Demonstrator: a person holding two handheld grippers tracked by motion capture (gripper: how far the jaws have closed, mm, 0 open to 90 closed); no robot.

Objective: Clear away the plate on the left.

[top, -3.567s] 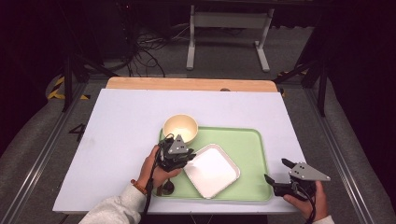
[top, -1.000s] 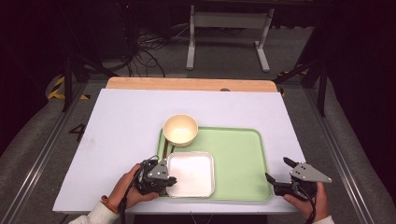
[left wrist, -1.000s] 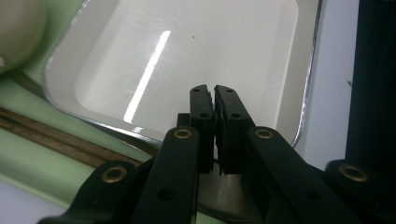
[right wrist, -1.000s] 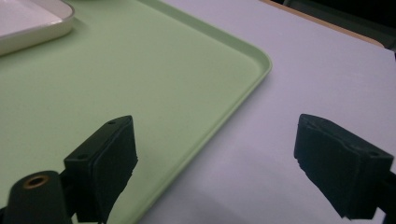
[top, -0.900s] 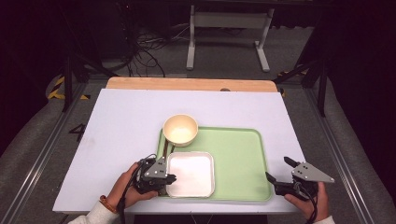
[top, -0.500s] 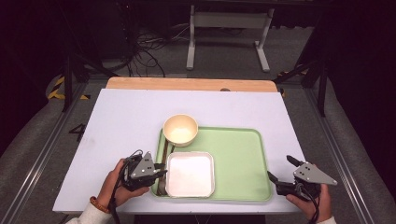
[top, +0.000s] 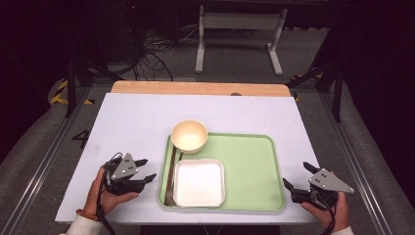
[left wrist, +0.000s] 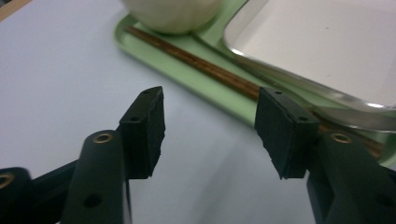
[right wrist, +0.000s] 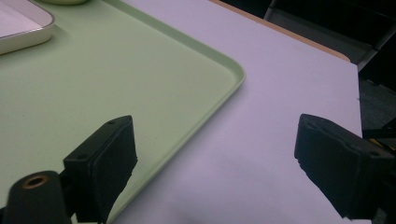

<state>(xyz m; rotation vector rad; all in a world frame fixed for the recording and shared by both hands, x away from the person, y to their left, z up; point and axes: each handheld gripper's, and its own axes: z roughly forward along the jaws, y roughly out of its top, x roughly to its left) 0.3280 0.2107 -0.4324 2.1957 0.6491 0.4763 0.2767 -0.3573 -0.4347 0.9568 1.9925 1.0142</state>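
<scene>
Left of the green tray (top: 254, 169), the left gripper (top: 142, 169) has just been opening its jaws, nothing between them; the square plate (top: 199, 182) lies inside. Retreat level, avoiding the chopsticks (top: 171, 164). Right gripper (top: 297, 177) jaws are spread.

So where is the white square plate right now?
In the high view the white square plate lies in the near left corner of the green tray, just in front of the bowl, with the chopsticks along its left side.
</scene>
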